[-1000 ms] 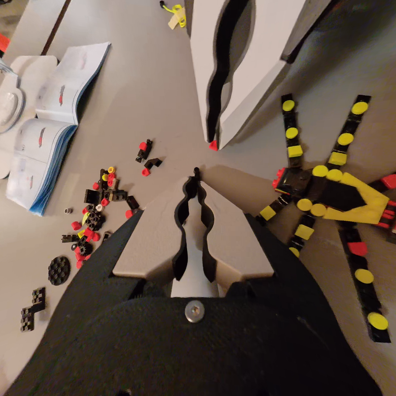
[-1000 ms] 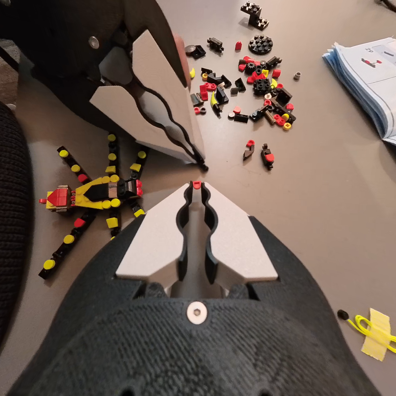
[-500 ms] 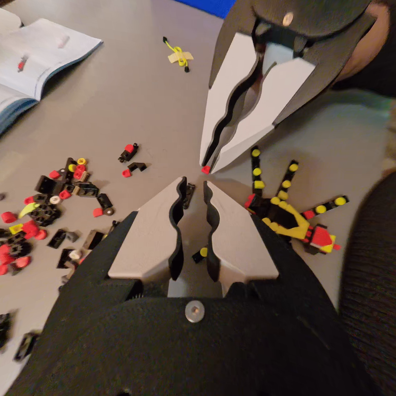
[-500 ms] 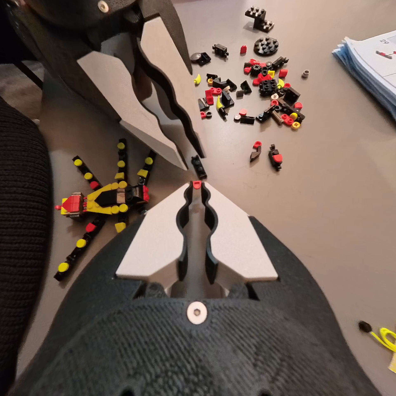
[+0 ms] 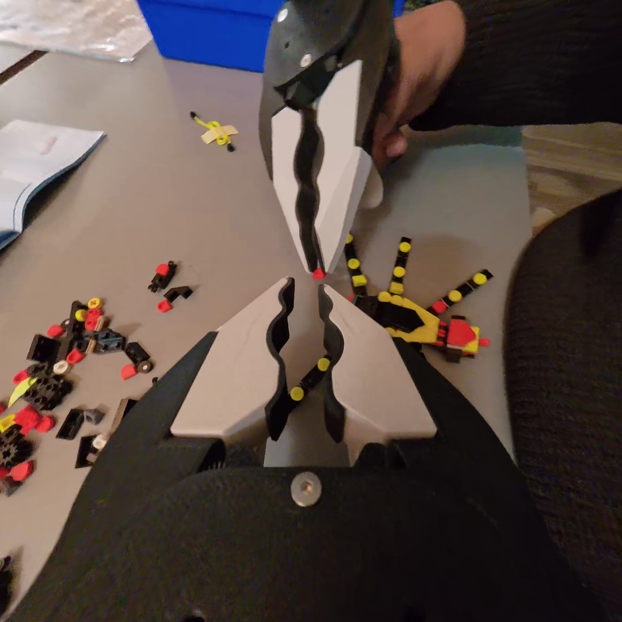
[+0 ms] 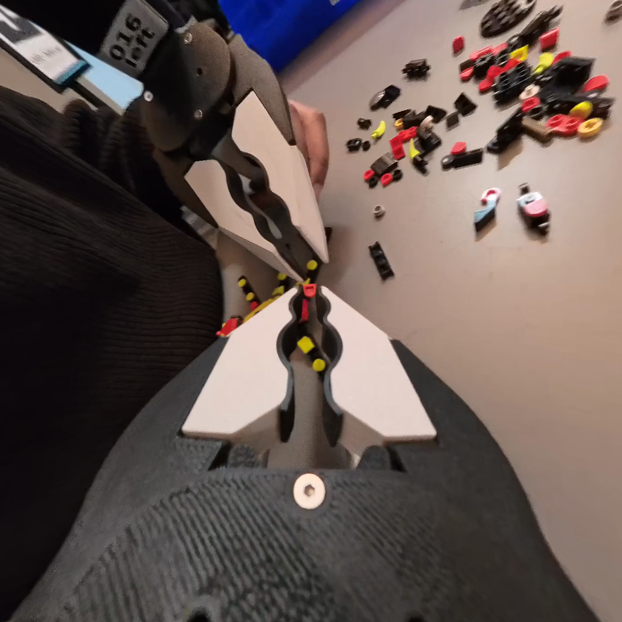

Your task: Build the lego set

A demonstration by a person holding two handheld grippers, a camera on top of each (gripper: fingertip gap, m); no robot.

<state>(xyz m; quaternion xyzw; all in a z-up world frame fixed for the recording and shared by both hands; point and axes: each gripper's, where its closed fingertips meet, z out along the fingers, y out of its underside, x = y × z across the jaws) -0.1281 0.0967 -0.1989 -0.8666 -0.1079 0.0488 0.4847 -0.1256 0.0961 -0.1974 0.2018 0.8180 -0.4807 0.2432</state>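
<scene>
The right hand-held gripper [image 6: 309, 290] is clamped on a small red piece [image 6: 309, 289] at its very tips and points down at the grey table [image 5: 168, 202], just beside the legs of the black, yellow and red spider-like lego model [image 5: 414, 319]. The left hand-held gripper [image 5: 306, 286] faces it tip to tip with its fingers parted by a narrow gap and nothing between them, above 1 of the model's black legs with yellow studs. Loose red, black and yellow pieces [image 5: 67, 353] lie scattered nearby, with an open booklet [image 5: 30, 168] well apart.
</scene>
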